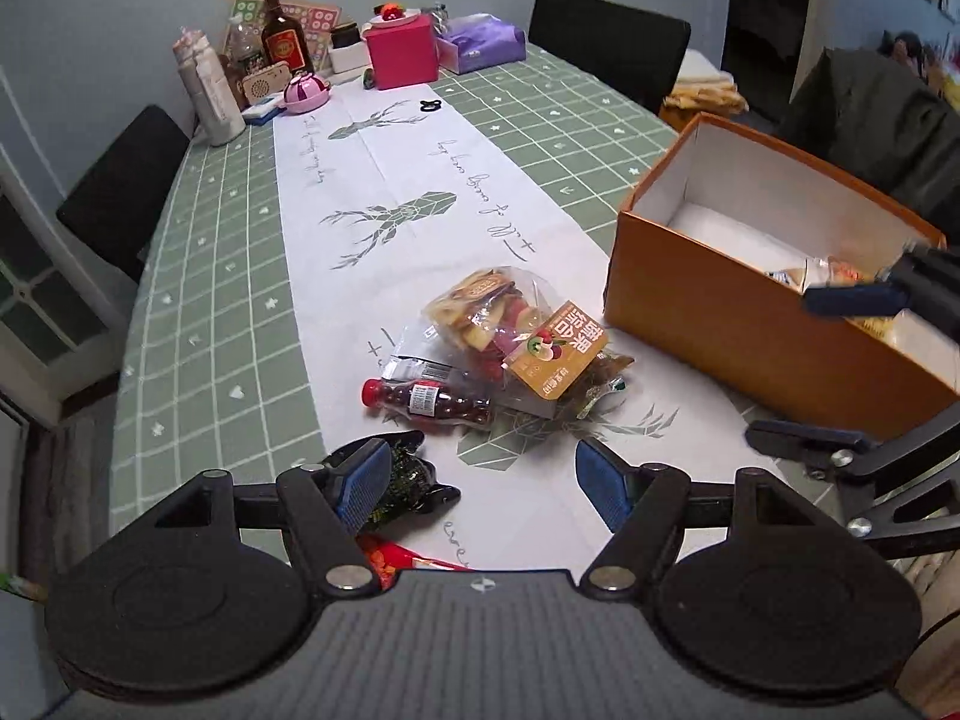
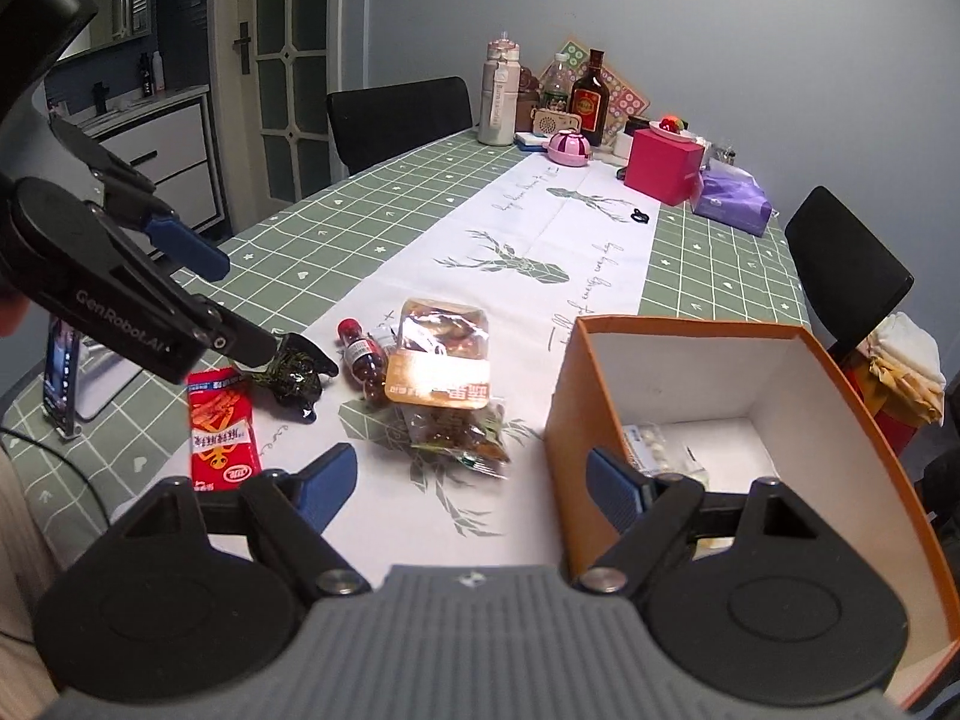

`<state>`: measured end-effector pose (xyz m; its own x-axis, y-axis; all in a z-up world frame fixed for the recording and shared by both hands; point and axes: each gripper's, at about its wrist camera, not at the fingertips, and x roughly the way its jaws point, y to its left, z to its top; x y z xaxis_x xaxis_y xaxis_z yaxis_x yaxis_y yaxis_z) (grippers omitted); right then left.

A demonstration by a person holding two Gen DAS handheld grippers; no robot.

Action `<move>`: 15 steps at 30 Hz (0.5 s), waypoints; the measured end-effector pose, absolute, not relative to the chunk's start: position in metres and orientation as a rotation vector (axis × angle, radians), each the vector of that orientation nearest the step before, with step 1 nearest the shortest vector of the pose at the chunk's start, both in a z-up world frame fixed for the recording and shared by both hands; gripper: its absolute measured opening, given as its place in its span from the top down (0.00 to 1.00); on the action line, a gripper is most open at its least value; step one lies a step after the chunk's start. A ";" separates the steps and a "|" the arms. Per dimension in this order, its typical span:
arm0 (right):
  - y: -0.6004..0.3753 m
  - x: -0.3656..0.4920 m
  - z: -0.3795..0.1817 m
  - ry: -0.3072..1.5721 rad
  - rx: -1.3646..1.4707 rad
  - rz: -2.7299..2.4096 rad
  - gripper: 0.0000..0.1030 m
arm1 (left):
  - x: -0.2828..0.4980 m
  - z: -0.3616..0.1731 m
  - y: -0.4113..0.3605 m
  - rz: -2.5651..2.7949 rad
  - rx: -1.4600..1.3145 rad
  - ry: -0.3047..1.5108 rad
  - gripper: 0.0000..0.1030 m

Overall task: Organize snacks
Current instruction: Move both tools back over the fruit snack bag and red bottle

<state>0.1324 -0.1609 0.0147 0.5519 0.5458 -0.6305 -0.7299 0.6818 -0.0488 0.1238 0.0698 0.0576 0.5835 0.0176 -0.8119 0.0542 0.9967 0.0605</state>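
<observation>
An orange box [image 1: 744, 324] [image 2: 864, 420] stands open on the table at the right, with a pale snack packet [image 2: 660, 450] inside. A heap of snacks lies left of it: a dried-fruit bag with an orange label [image 1: 516, 324] [image 2: 441, 360], a small red-capped bottle [image 1: 432, 399] [image 2: 360, 354], a dark green packet [image 1: 402, 480] [image 2: 294, 372] and a red packet [image 2: 219, 426]. My left gripper [image 1: 480, 480] [image 2: 231, 312] is open just above the table, its left finger at the dark green packet. My right gripper [image 2: 471, 483] is open and empty, straddling the box's near wall.
Bottles [image 2: 591, 96], a pink box [image 1: 399, 51] [image 2: 663, 165], a purple tissue pack [image 1: 480, 42] [image 2: 732, 201] and small items stand at the table's far end. Black chairs [image 1: 606, 42] [image 2: 846, 270] ring the table. A phone on a stand [image 2: 60, 384] sits at the near left edge.
</observation>
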 end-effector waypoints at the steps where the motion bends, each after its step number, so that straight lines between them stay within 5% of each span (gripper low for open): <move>1: -0.157 0.134 0.008 0.627 -0.317 0.764 0.28 | 0.123 0.055 0.075 -0.030 0.040 0.937 0.19; 8: -0.134 0.150 -0.032 0.673 -0.325 0.695 0.48 | 0.134 0.031 0.089 -0.070 -0.116 0.897 0.19; 15: -0.118 0.168 -0.046 0.639 -0.349 0.679 0.48 | 0.161 0.009 0.086 -0.058 -0.126 0.879 0.17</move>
